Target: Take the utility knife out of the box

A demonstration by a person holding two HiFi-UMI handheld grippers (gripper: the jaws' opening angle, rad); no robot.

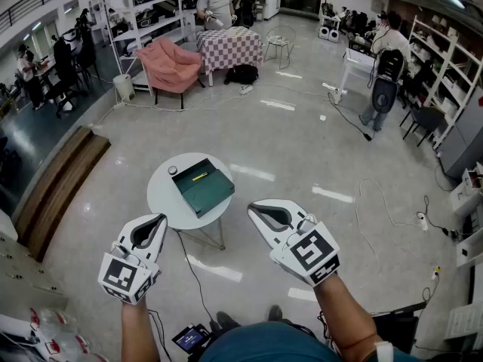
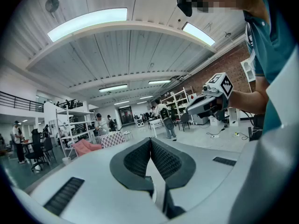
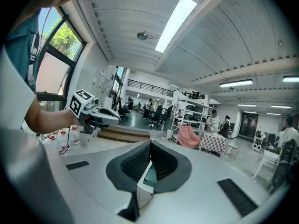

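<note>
Knife look: utility knife (image 1: 199, 176), thin yellow bar, too small to tell the blade end from the handle end.
Knife place: inside the dark green box (image 1: 209, 194), in its far half, close to the far wall.
Knife axis: lies flat, long axis along that far wall, running left-near to right-far in the head view.
Box place: on the round white table (image 1: 160, 202), right of centre, one corner reaching the near rim.
Other on table: small dark item (image 1: 173, 170) just beside the box's left corner.
Left gripper (image 1: 160, 219): pads closed tip to tip, nothing between them; level with the near table rim, apart from the box.
Right gripper (image 1: 253, 207): pads likewise closed and empty; right of the table, apart from the box.
Room: bare floor all round the table; a cable (image 1: 192, 274) crosses the floor beneath it.
</note>
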